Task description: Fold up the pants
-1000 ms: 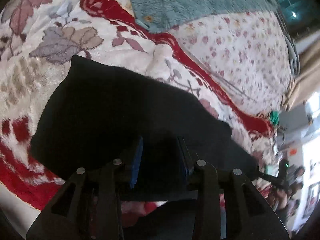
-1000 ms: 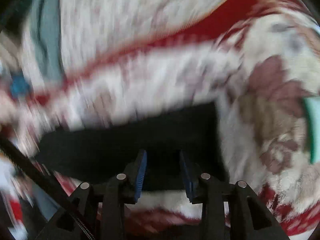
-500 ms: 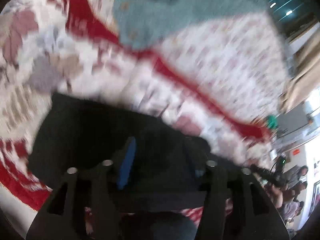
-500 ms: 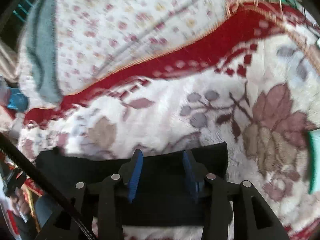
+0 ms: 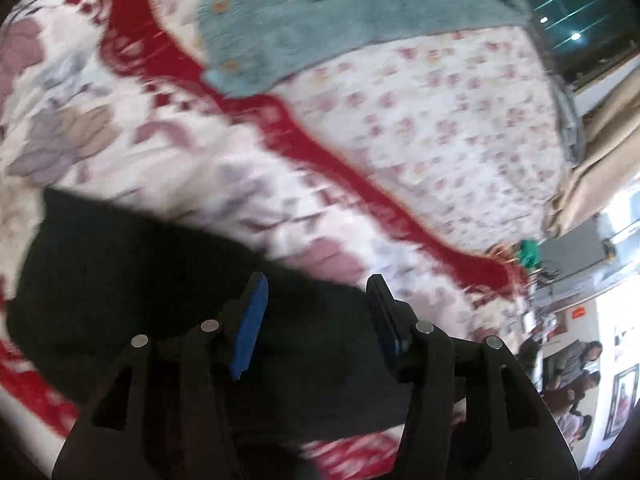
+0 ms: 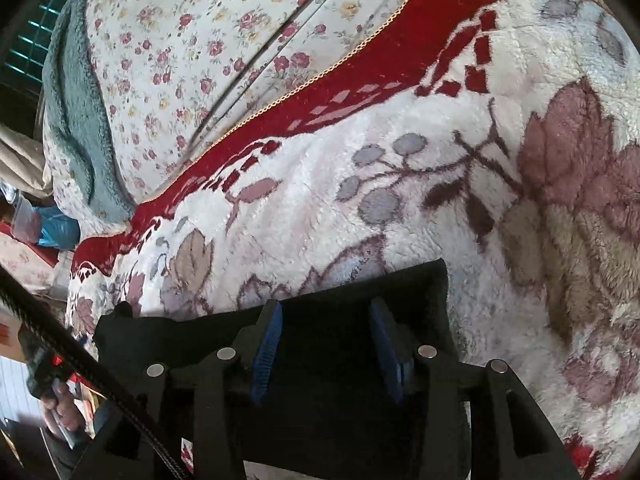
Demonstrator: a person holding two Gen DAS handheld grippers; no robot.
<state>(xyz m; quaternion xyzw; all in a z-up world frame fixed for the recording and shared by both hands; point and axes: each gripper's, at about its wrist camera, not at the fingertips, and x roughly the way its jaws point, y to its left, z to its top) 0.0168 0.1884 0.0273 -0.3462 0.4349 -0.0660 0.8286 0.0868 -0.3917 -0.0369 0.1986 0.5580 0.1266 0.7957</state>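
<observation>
Left hand-held gripper (image 5: 316,312) spread, right hand-held gripper (image 6: 326,330) jaws opening, nothing pinched, above folded black pants (image 6: 352,292)

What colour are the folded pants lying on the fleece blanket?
Plain black, no pattern visible. The folded pants show best in the right wrist view, where the picture is sharp.

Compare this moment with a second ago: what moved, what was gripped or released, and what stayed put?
Both grippers opened wider. The left gripper has backed away from the black pants, which show smaller than before, nothing between its pads. The right gripper's jaws are opening over the fold, pads clear of the cloth. The pants stay folded on the floral blanket, and the teal garment is unmoved.
</observation>
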